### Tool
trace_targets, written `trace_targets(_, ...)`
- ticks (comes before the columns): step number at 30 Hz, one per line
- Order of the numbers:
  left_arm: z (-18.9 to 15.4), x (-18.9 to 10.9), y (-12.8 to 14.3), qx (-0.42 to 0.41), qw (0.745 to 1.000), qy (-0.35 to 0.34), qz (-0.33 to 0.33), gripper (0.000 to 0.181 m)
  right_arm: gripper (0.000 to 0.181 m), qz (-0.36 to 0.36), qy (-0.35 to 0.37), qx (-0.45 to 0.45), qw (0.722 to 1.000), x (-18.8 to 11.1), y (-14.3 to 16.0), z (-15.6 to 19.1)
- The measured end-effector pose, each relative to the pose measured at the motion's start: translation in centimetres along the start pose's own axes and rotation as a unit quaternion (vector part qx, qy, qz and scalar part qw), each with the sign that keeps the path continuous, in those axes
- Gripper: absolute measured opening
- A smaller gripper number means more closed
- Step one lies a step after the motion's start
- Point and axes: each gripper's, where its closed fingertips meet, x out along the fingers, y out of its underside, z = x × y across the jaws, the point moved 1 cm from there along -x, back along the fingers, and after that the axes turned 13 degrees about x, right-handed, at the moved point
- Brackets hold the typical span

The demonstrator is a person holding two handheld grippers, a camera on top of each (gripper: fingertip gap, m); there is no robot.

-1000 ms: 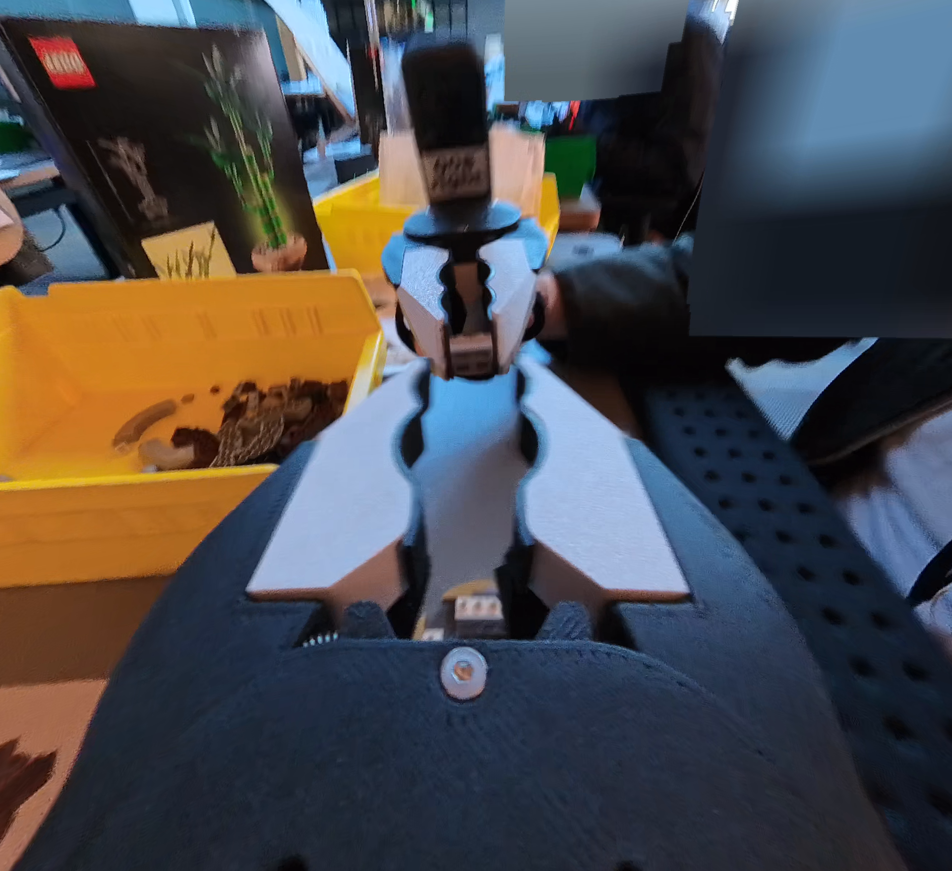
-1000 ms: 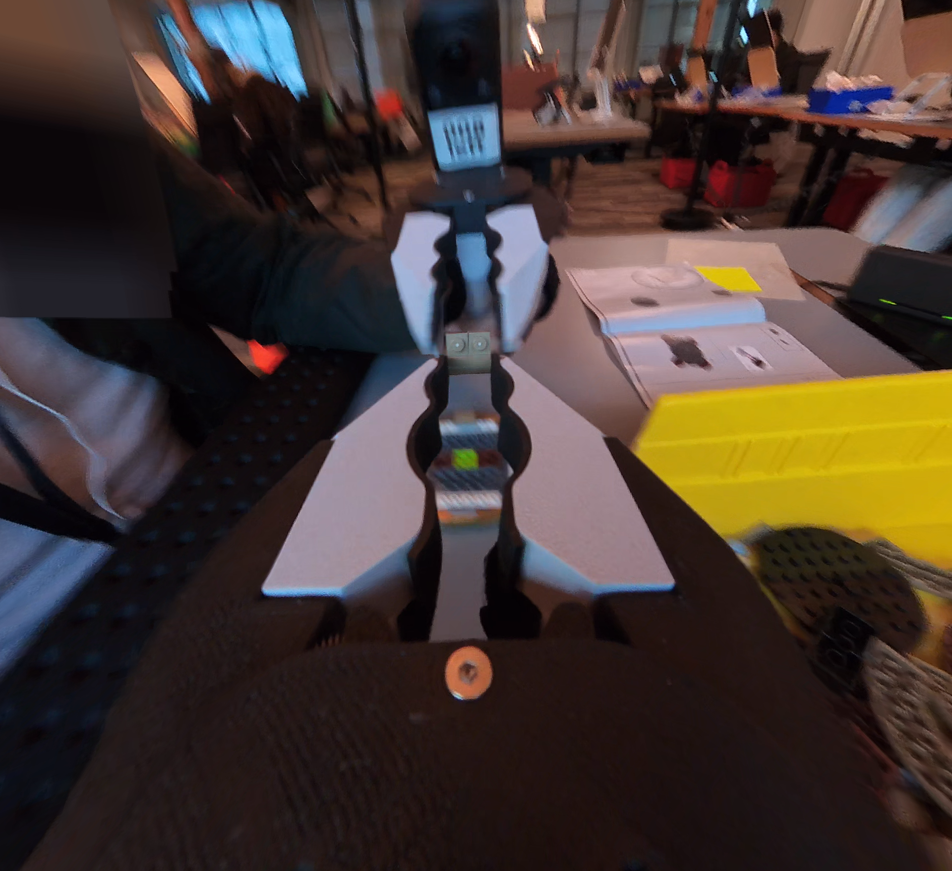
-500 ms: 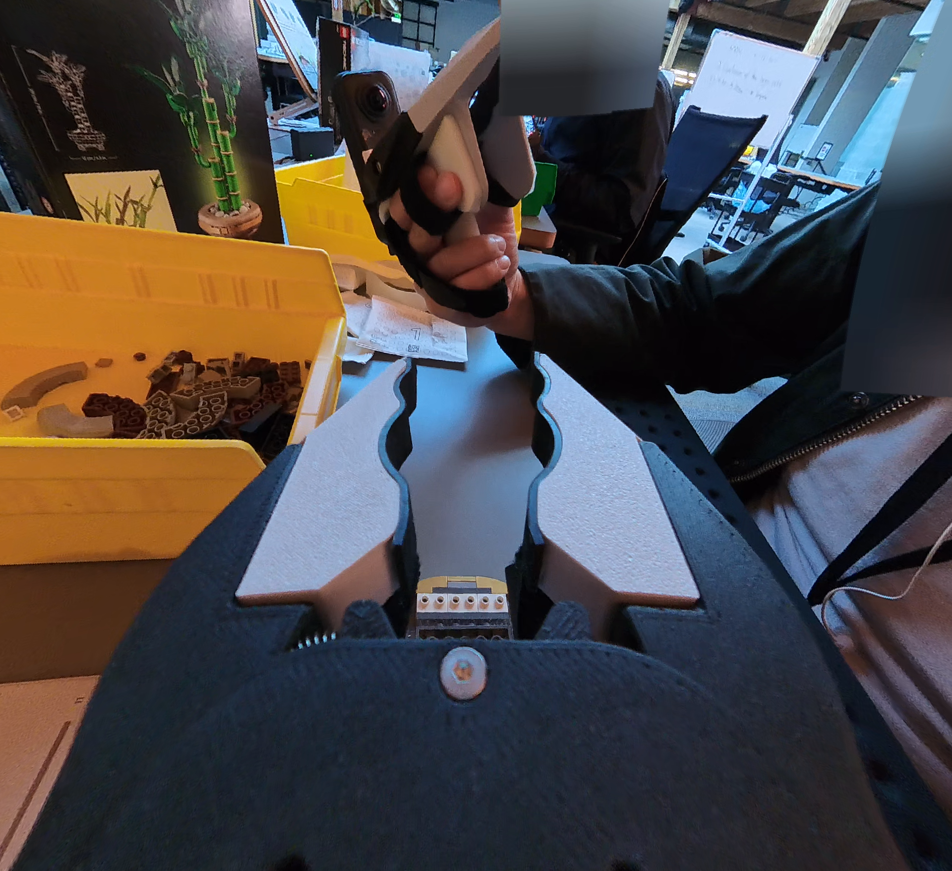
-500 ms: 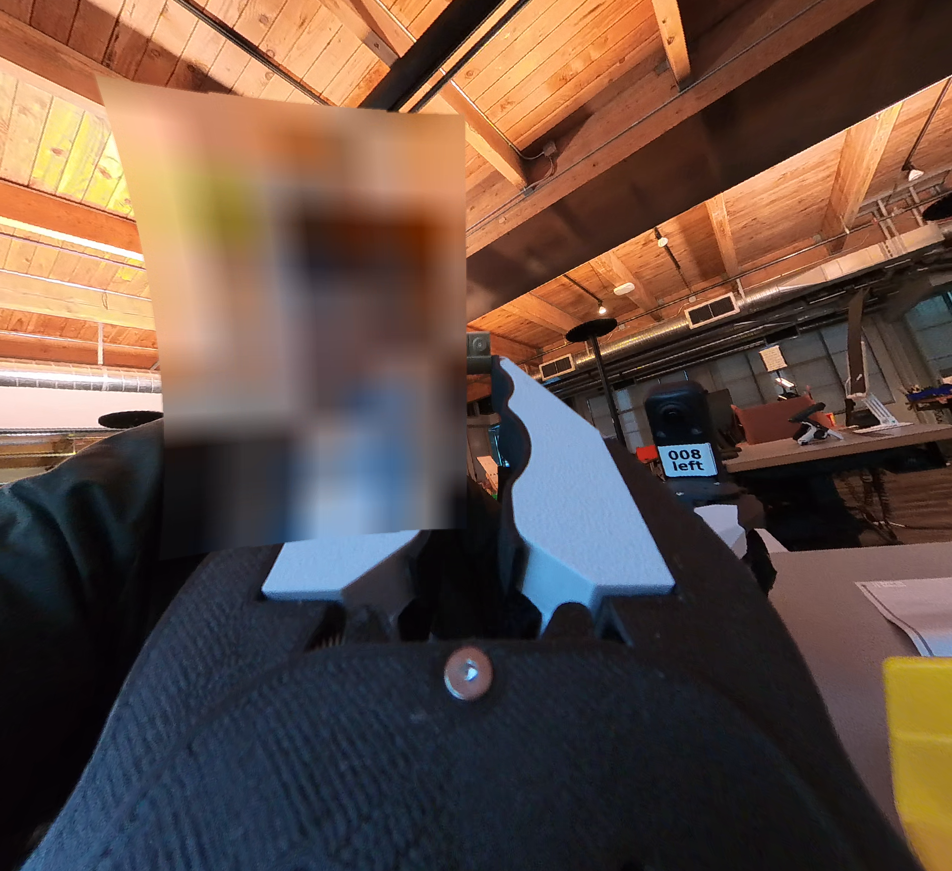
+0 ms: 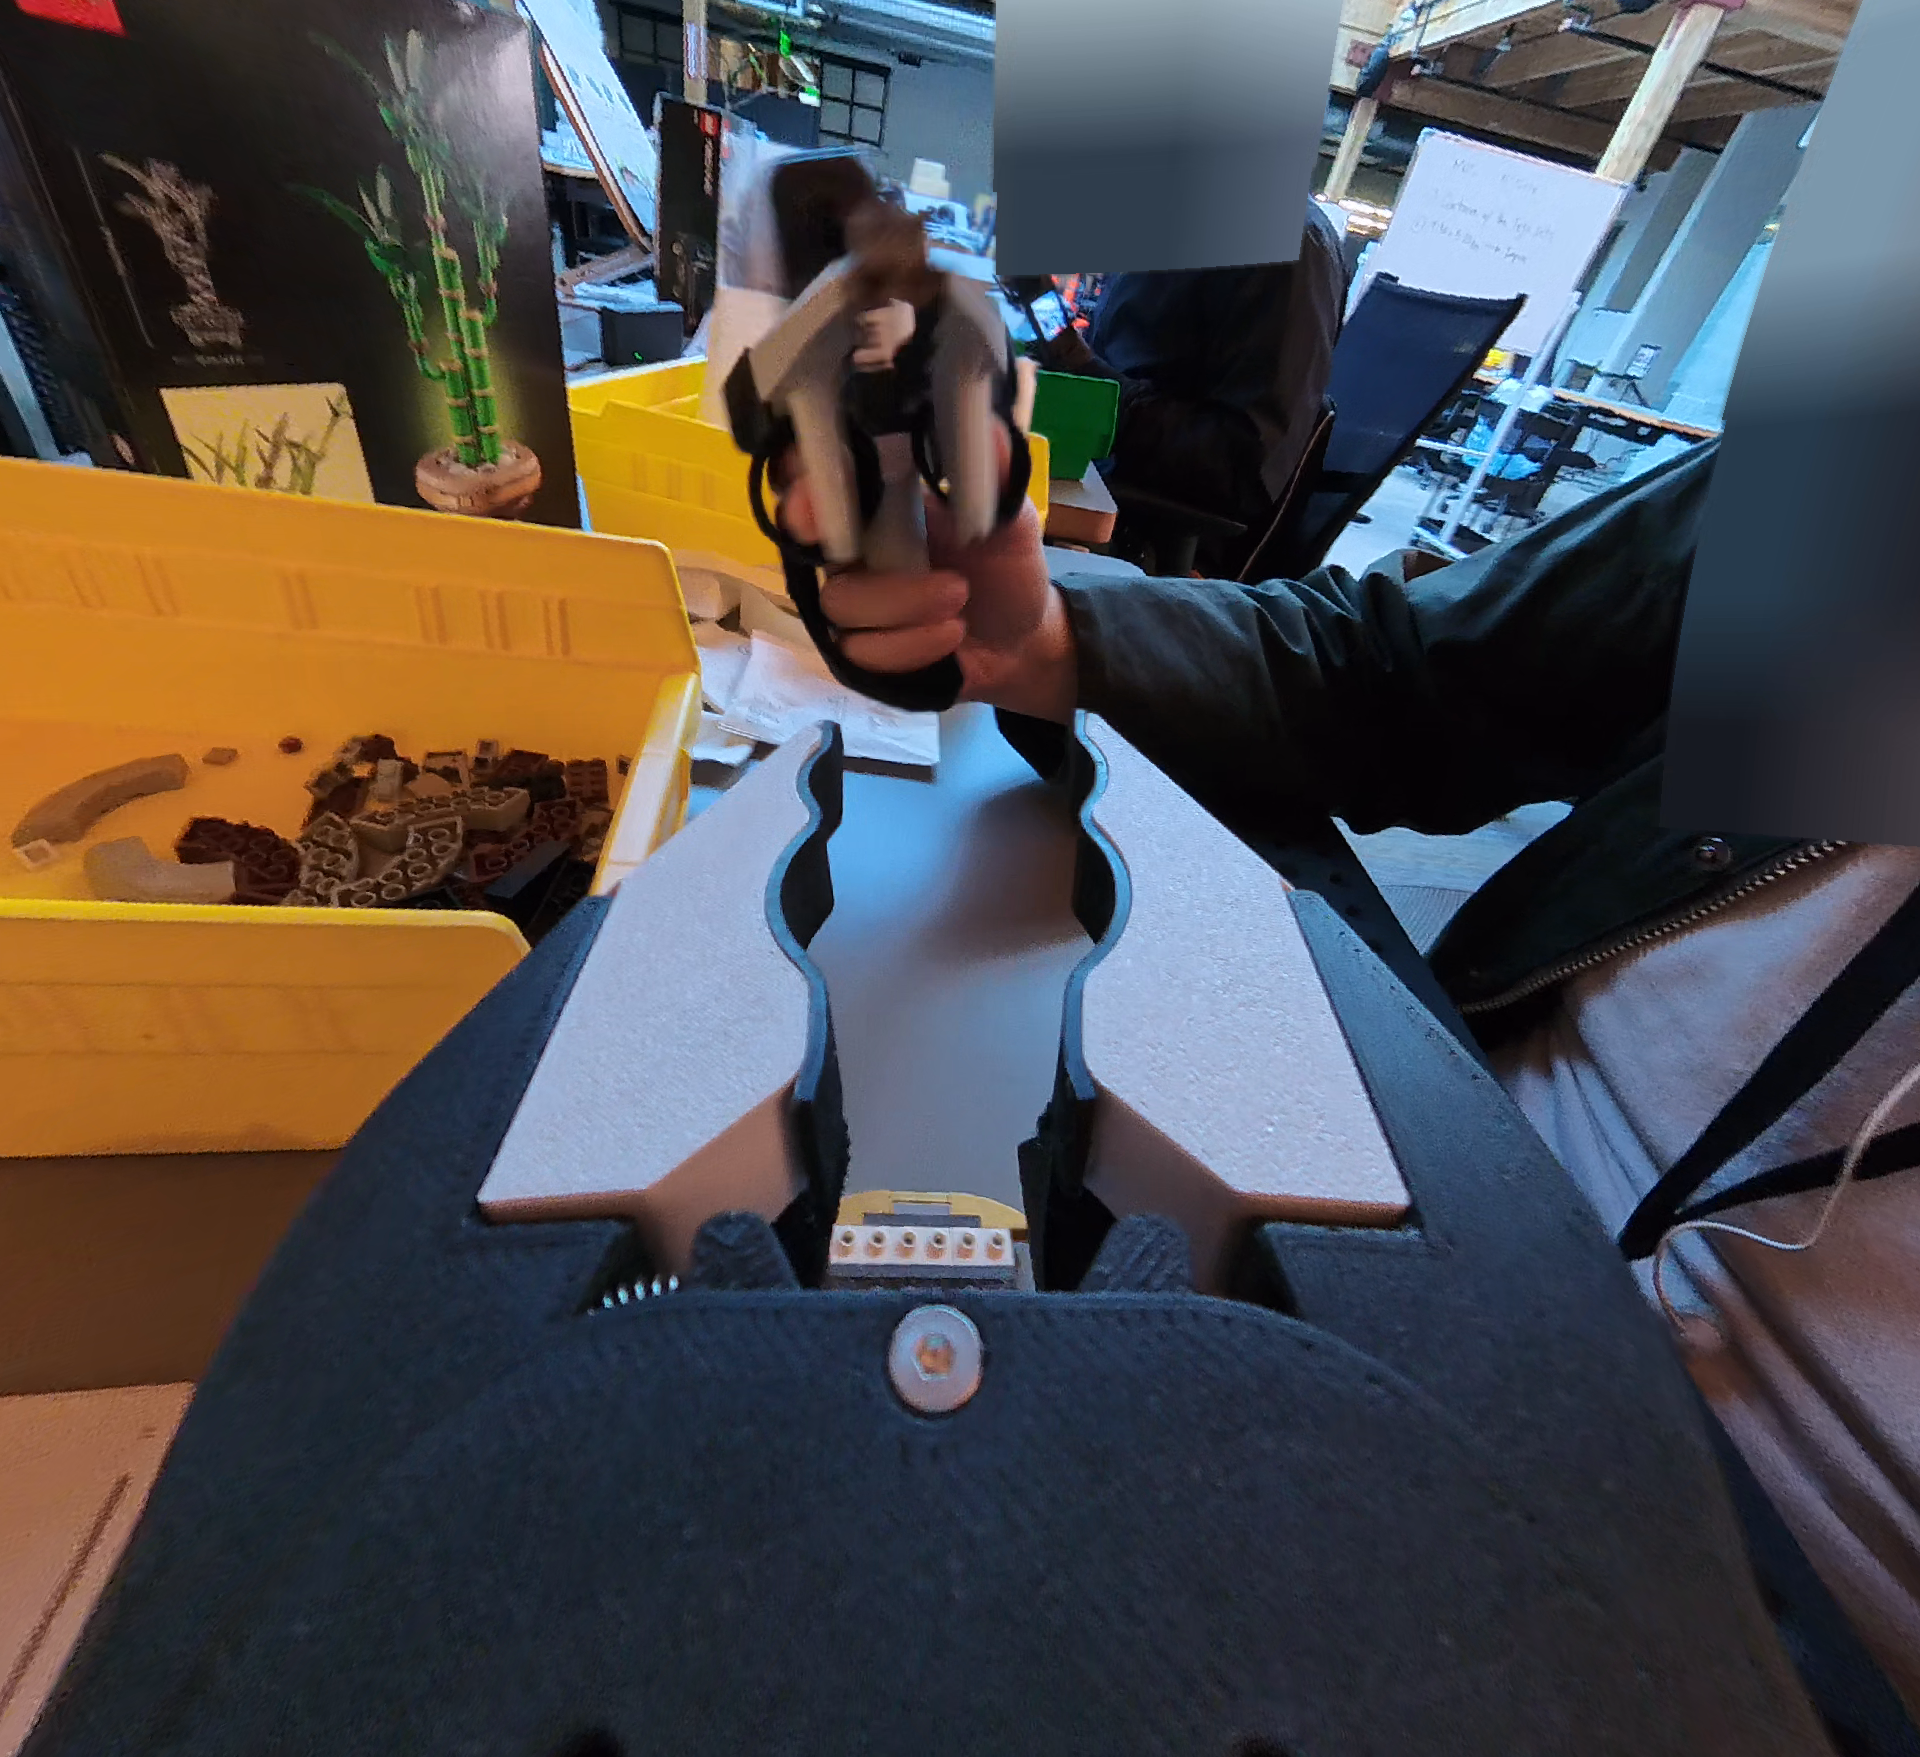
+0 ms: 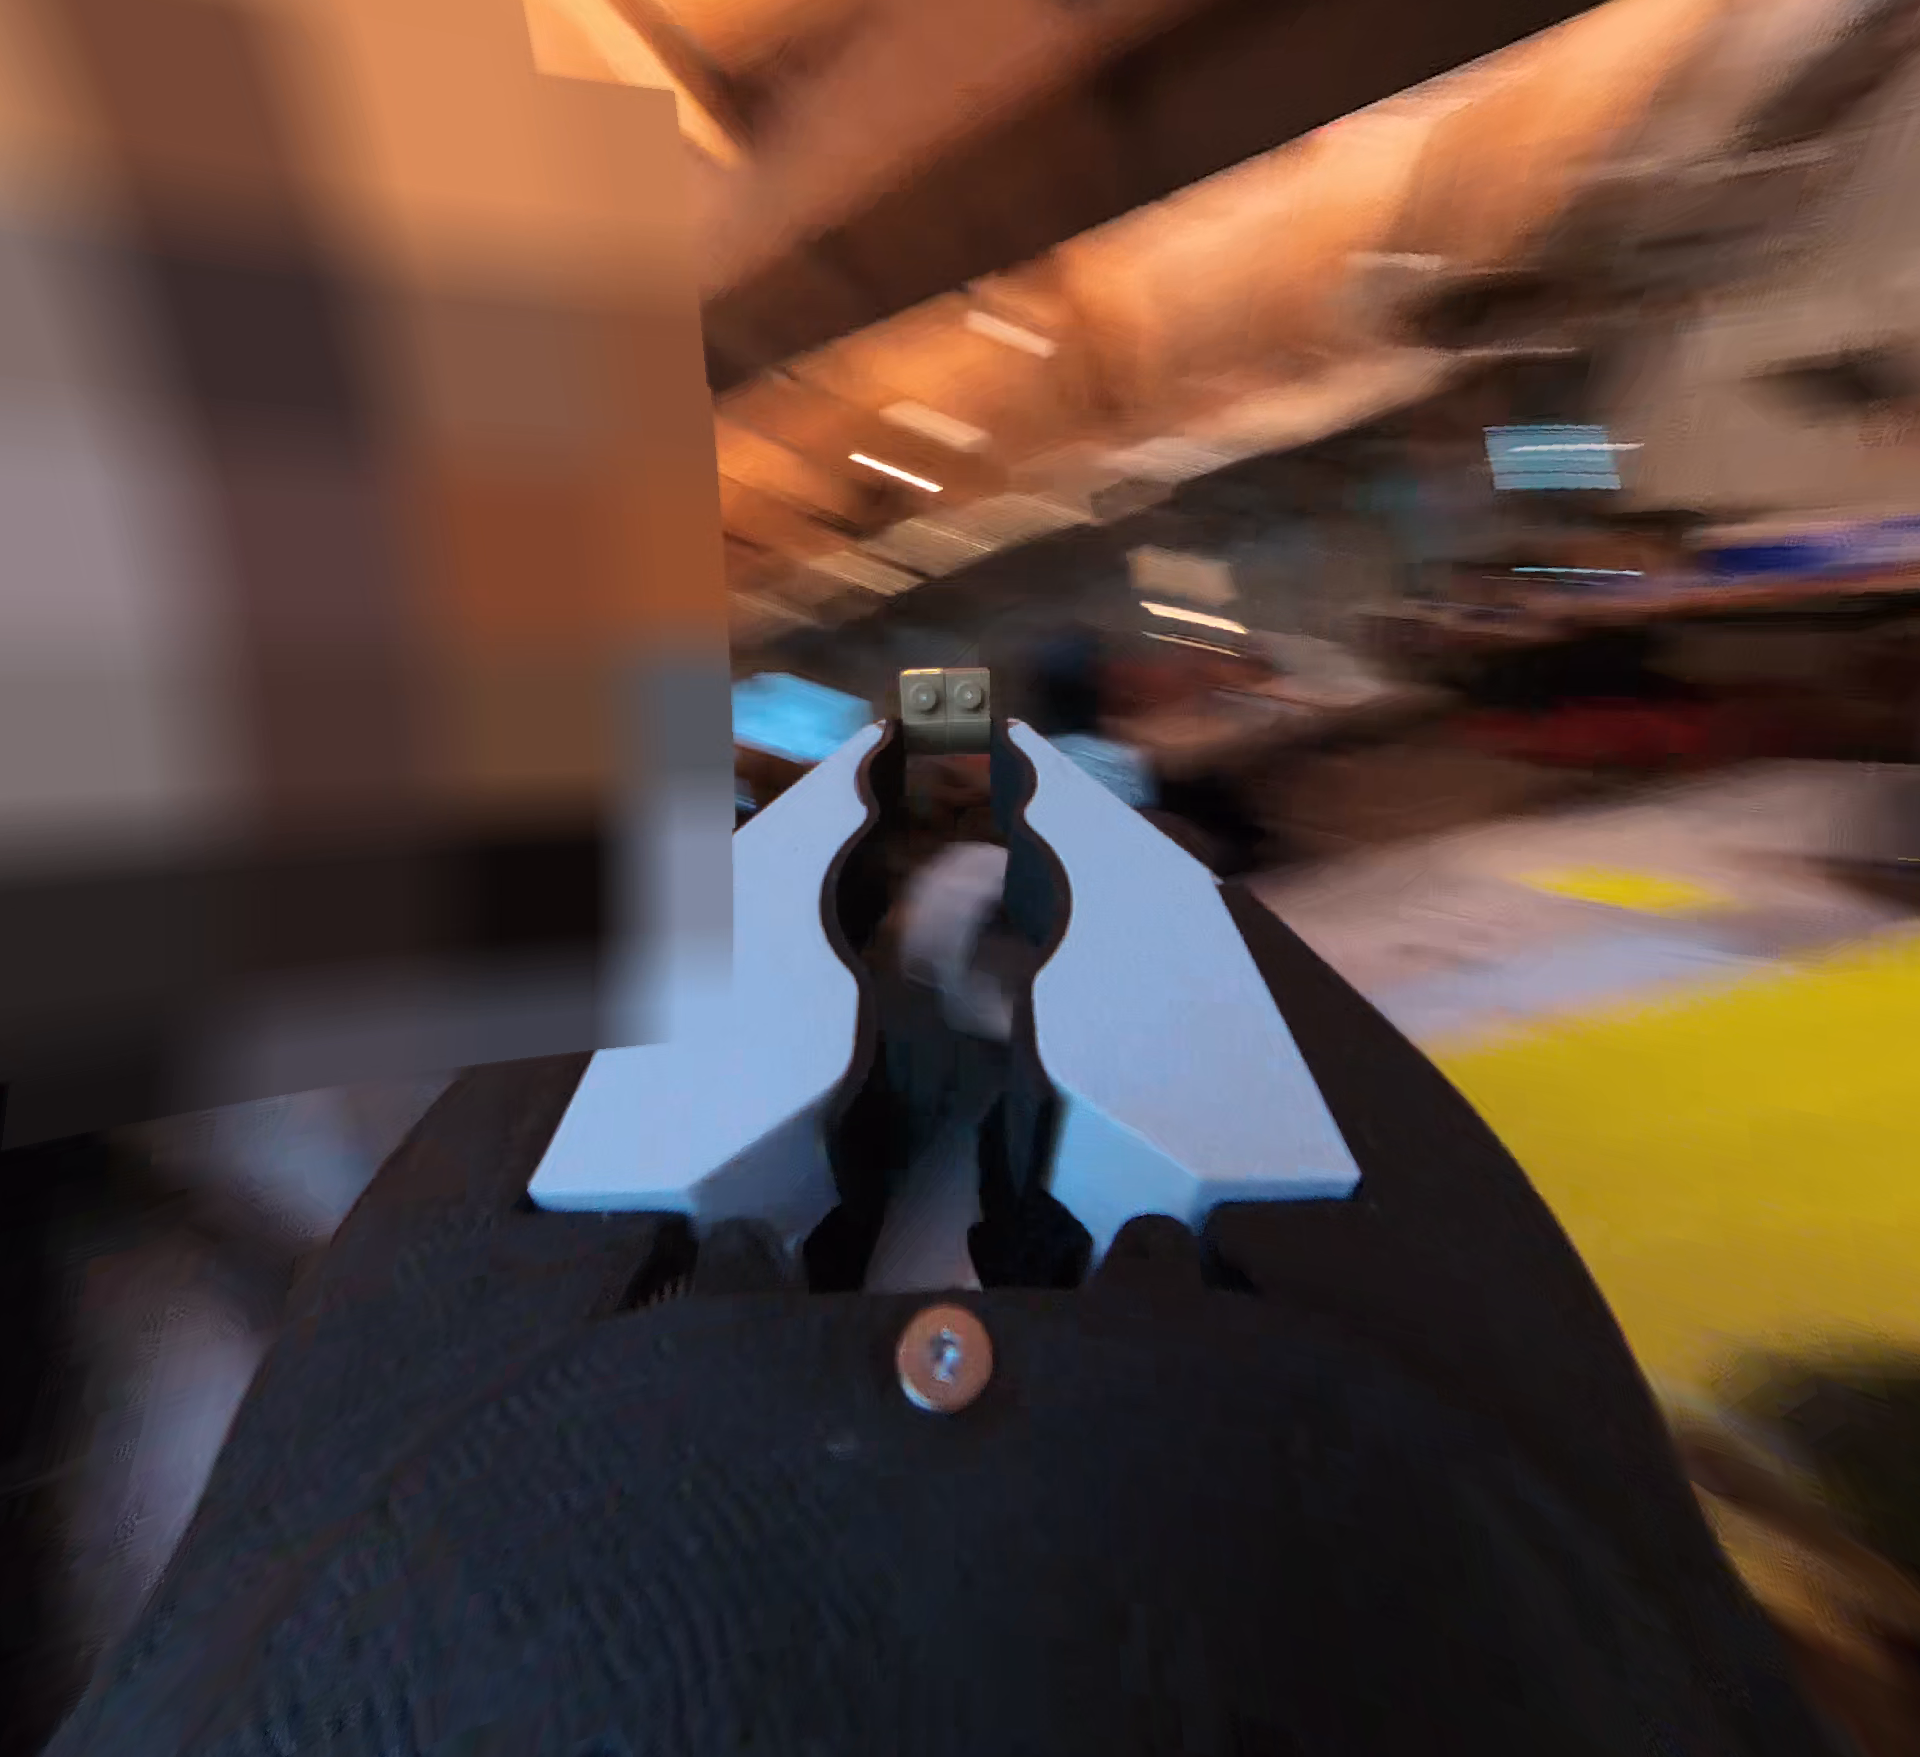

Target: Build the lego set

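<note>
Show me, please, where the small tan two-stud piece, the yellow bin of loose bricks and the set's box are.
small tan two-stud piece [image 6: 943, 708]: right wrist view, its studded face.
yellow bin [image 5: 260, 1032]: left wrist view, its near wall.
set's box [image 5: 281, 180]: left wrist view, its dark front face.

**Right gripper raised, left gripper spread low**

The left gripper [image 5: 951, 751] points forward and level, its two fingers [image 5: 686, 959] parted with a wide gap. Ahead of it, a hand [image 5: 935, 606] in a dark sleeve [image 5: 1351, 679] holds the right gripper [image 6: 943, 720] upright, tips up, fingers [image 6: 1132, 959] narrowed to a small gap.
</note>
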Motion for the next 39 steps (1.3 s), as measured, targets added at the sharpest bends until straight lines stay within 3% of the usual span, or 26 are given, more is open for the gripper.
trace_targets(1,0.1,-0.1,-0.1,0.005,1.0,-0.006,-0.001,0.041,0.013,0.012,0.061,-0.061,0.996,0.2,0.2,-0.9)
trace_targets(4,0.4,-0.3,-0.5,0.011,1.0,-0.018,-0.009,0.04,0.014,0.071,0.123,-0.131,0.981,0.9,1.4,-1.1)
trace_targets(10,0.5,-0.1,-0.8,0.007,0.999,-0.032,-0.013,0.039,0.014,0.117,0.121,-0.12,0.978,1.9,3.7,-1.6)
trace_targets(21,0.2,-0.1,-2.8,0.032,0.996,-0.067,-0.046,0.033,0.014,0.157,0.117,-0.129,0.972,2.7,5.6,-1.7)
trace_targets(39,-0.8,0.6,-2.3,0.087,0.994,-0.06,-0.024,0.014,0.014,0.201,0.113,-0.141,0.963,3.3,7.5,-1.8)
